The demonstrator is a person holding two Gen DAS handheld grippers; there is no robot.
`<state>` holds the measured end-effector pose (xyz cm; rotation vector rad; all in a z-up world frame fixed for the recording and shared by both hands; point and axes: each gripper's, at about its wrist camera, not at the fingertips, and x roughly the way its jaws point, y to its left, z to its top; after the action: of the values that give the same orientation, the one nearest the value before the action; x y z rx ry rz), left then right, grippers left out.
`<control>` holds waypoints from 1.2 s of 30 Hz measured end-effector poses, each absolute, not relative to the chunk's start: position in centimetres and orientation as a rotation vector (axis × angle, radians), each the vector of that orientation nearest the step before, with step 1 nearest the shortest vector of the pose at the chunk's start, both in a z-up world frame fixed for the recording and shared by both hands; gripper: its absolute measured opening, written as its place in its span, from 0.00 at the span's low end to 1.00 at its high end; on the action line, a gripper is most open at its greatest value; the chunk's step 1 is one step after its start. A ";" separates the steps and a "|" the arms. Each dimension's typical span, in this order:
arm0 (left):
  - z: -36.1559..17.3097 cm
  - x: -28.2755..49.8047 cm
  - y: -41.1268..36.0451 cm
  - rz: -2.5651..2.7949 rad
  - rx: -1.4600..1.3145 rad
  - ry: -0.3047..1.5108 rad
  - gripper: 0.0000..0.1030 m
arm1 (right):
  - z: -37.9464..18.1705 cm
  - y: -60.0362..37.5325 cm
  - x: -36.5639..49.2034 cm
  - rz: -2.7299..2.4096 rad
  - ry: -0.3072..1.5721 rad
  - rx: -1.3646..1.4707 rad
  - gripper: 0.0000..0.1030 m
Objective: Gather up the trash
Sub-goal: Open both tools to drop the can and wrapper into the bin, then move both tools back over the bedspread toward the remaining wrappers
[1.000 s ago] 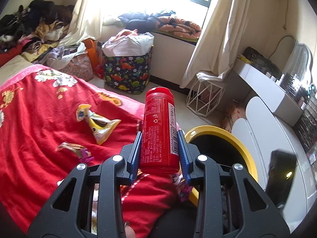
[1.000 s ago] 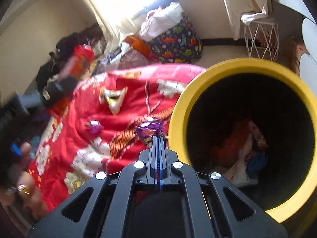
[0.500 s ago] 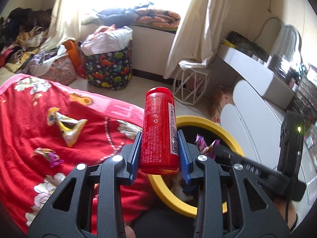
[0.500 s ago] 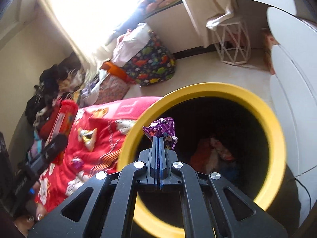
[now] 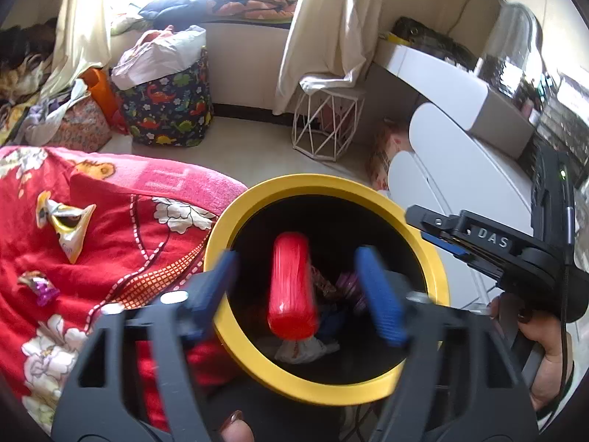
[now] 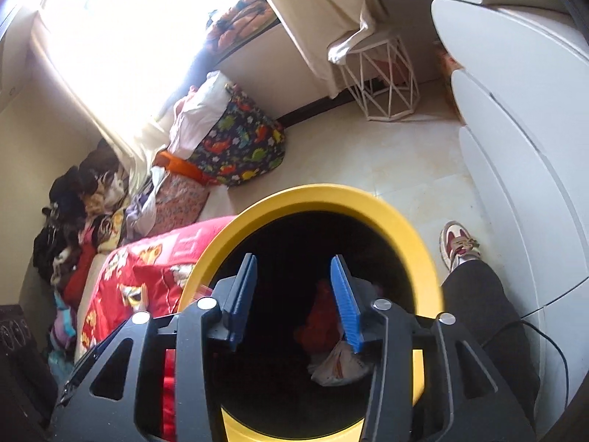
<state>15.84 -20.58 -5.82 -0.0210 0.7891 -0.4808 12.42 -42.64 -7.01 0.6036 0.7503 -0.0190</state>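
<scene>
The left gripper (image 5: 300, 287) is hovering over the mouth of the yellow-rimmed bin (image 5: 438, 272) with its blue fingers (image 5: 379, 294) spread wide, and the red canister (image 5: 292, 285) is sitting between them, blurred, touching neither pad, over the dark opening. Under it, crumpled wrappers (image 5: 302, 348) are lying at the bottom of the bin. The right gripper (image 6: 292, 302) is also hanging above the bin (image 6: 416, 228), its jaws standing wide apart and holding nothing; in the left wrist view its black body (image 5: 515, 254) is showing at the right, gripped by a hand (image 5: 545, 364). To the left of the bin, touching its rim, a red floral blanket (image 5: 121, 243) is spreading out, and two pieces of trash are lying on it: a yellow and white wrapper (image 5: 64, 224) farther off and a small purple wrapper (image 5: 40, 287) nearer. A dinosaur-print bag (image 5: 169, 110) and a white wire stool (image 5: 327, 125) are standing on the far floor
</scene>
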 end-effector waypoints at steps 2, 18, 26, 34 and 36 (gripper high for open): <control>-5.7 15.8 -20.1 -0.461 -0.032 0.781 0.81 | -6.7 -42.3 12.3 -0.011 0.743 0.588 0.45; -4.0 15.8 -13.0 -0.257 -0.130 0.715 0.89 | -3.4 -34.7 13.6 0.232 0.722 0.431 0.66; -4.5 16.2 -7.8 -0.130 -0.211 0.712 0.89 | -2.7 -29.9 15.8 0.357 0.763 0.364 0.69; -5.5 16.3 -1.9 0.001 -0.315 0.726 0.89 | -2.7 -23.9 18.7 0.473 0.811 0.258 0.69; -5.6 16.2 -0.8 0.021 -0.331 0.726 0.89 | -2.7 -22.4 19.4 0.495 0.813 0.238 0.69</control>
<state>16.17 -0.76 -5.65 -0.3311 0.7260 0.0212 19.36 -22.39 -2.66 0.2383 0.8132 0.4949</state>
